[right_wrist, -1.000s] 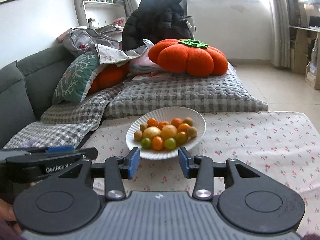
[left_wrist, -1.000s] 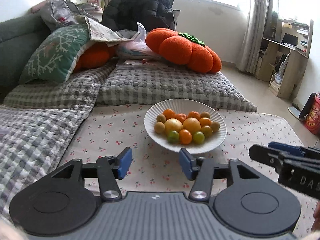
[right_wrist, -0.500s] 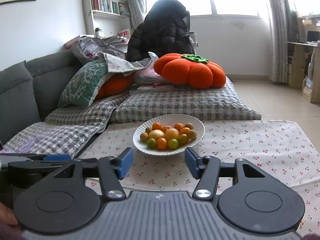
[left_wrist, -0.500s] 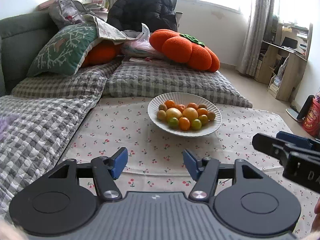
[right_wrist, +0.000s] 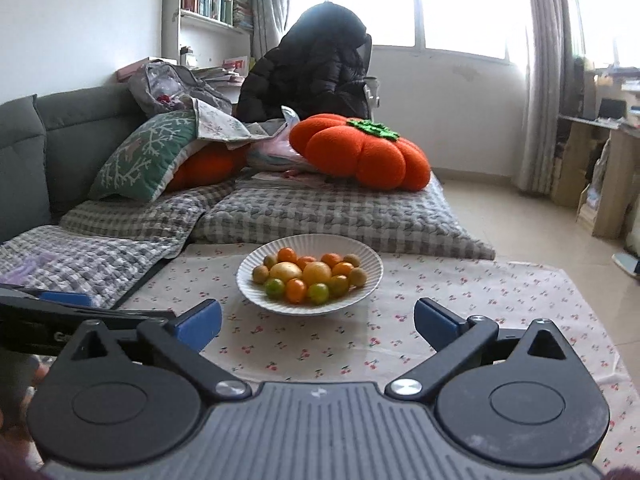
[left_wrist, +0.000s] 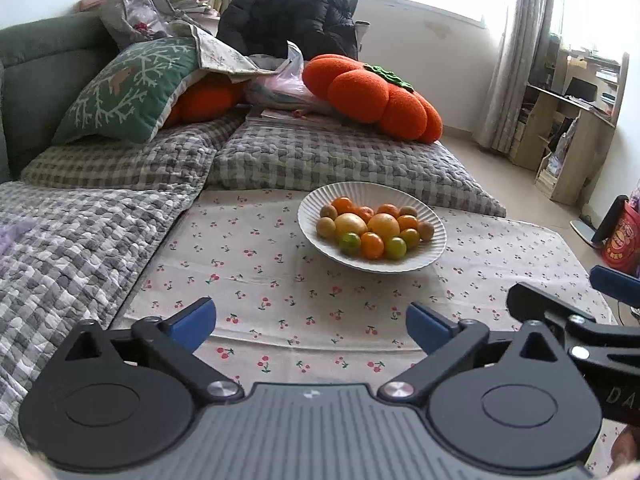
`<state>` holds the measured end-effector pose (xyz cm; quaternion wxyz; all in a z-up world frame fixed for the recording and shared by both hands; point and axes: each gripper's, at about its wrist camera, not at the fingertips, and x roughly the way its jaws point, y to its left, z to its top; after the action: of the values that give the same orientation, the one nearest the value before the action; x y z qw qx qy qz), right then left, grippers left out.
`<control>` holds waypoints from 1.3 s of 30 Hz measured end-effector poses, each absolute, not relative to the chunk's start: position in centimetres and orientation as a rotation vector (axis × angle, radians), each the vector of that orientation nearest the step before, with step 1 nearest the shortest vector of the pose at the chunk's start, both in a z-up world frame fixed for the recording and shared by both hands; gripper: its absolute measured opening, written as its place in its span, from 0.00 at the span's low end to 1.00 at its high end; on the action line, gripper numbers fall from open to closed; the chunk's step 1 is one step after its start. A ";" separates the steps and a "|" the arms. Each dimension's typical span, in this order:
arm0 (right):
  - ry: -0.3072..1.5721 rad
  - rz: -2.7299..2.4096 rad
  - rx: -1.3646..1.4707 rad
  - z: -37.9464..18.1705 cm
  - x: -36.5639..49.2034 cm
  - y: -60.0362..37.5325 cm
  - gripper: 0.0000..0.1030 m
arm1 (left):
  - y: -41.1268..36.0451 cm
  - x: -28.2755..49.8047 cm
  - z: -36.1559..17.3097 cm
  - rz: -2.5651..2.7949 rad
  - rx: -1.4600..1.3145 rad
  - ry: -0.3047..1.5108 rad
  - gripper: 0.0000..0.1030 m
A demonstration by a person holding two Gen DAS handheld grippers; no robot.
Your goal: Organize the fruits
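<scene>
A white ribbed plate (left_wrist: 434,226) (right_wrist: 370,276) sits on a cherry-print cloth and holds several small fruits (left_wrist: 370,228) (right_wrist: 310,276): orange, yellow, green and brownish ones. My left gripper (left_wrist: 310,326) hovers well short of the plate, its blue-tipped jaws opening wide with only cloth between them. In the right wrist view my right gripper (right_wrist: 318,320) is just in front of the plate, jaws also opening wide and holding nothing. Each gripper shows at the edge of the other's view: the right gripper (left_wrist: 600,292) at the right, the left gripper (right_wrist: 60,308) at the left.
Behind the plate lie grey checked quilts (left_wrist: 304,160), a green patterned pillow (left_wrist: 128,92) and a large orange pumpkin cushion (left_wrist: 372,96) (right_wrist: 360,152). A black jacket (right_wrist: 312,72) hangs further back. Wooden shelves (left_wrist: 568,132) and bare floor lie to the right.
Both grippers have drawn back from the plate, which now looks smaller and farther. The jaws of both have spread from fairly narrow to wide apart.
</scene>
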<state>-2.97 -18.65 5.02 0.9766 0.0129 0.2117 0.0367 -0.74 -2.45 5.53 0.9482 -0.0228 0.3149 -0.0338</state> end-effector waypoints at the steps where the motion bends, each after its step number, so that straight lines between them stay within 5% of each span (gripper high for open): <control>1: 0.430 0.073 0.027 5.0 -2.9 -18.7 1.00 | -2.5 -0.7 5.5 -0.061 -0.041 0.640 0.92; 39: 0.461 0.089 0.064 4.5 -2.8 -18.6 1.00 | -2.7 -0.8 5.7 -0.035 -0.008 0.627 0.92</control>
<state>-2.84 -18.59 4.51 0.9721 0.0318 0.2284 0.0439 -0.76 -2.74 5.67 0.9511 -0.0038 0.3085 -0.0173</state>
